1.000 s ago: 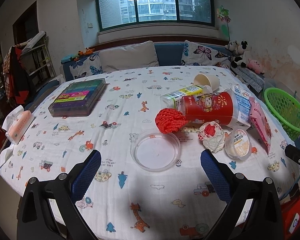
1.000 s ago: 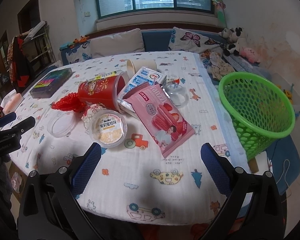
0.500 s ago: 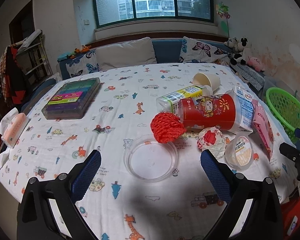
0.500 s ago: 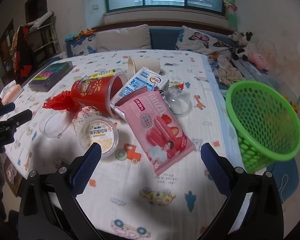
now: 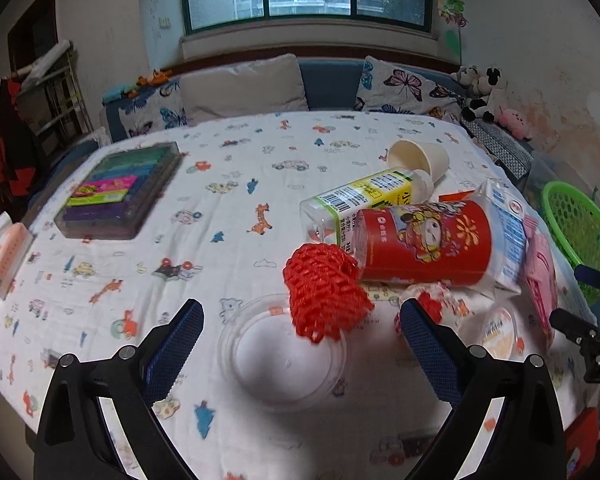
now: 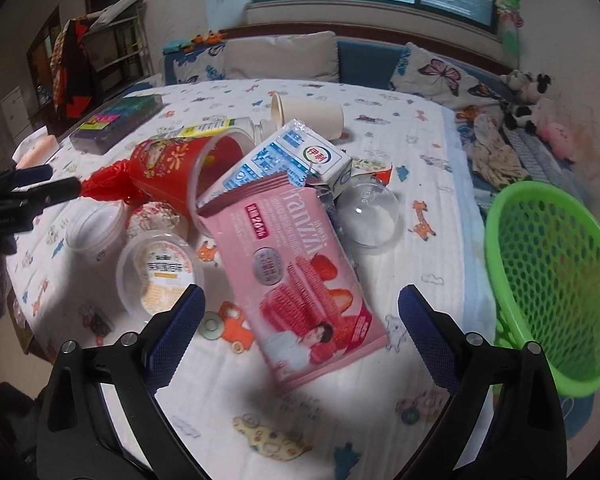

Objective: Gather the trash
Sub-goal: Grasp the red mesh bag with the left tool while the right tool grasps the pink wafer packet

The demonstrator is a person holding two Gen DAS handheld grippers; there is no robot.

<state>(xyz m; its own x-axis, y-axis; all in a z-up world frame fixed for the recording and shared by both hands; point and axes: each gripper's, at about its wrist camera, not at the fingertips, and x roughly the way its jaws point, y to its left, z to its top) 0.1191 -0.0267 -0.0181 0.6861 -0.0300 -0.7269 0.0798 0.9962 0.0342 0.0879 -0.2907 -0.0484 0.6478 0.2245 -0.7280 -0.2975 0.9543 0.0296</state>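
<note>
Here we have both grippers angled down over the litter on the bench (image 5: pixel 236 152), and nothing is picked up yet. Our right gripper (image 6: pixel 300 320) has its jaws spread wide and just beginning to close, with the lower end of the pink wafer packet (image 6: pixel 300 284) lying between them but no pad pressing on it. Our left gripper (image 5: pixel 300 332) holds its jaws spread over the clear plastic lid (image 5: pixel 280 356), with the red mesh net (image 5: pixel 324 292) overlapping that lid's rim at about one o'clock. The green basket (image 6: pixel 548 272) stands off the bench edge at three o'clock of the packet, so that is where the trash should go. To do this well, we judge the right jaws should come down astride the packet's narrow width and pinch it near the end, since it is thin, flat and likely slippery. The packet's far end leans against the milk carton (image 6: pixel 296 156) and the red cup (image 6: pixel 172 168), so lifting it free without dragging those along deserves care.
</note>
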